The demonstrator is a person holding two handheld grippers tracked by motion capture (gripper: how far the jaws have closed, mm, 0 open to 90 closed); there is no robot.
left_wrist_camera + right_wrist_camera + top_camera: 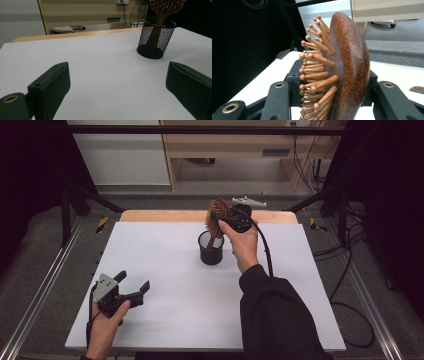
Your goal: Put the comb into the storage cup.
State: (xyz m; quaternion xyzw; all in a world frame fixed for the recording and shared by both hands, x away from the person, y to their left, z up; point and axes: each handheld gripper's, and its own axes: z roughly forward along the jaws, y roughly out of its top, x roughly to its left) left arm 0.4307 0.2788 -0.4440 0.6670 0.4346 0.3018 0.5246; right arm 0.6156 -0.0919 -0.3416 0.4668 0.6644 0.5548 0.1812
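A wooden hairbrush with wooden pegs stands head up, its handle down inside a black mesh cup near the middle of the white table. My right gripper is shut on the brush head, one jaw on the peg side and one on the smooth back. My left gripper rests low at the front left, open, with nothing between its jaws. In the left gripper view, the cup and the brush stand far off at the upper right, beyond the left gripper.
The table's wooden far edge runs behind the cup. Beyond it are a light wood cabinet and grey floor. Black cables trail on the floor at the right. Metal rails flank the table.
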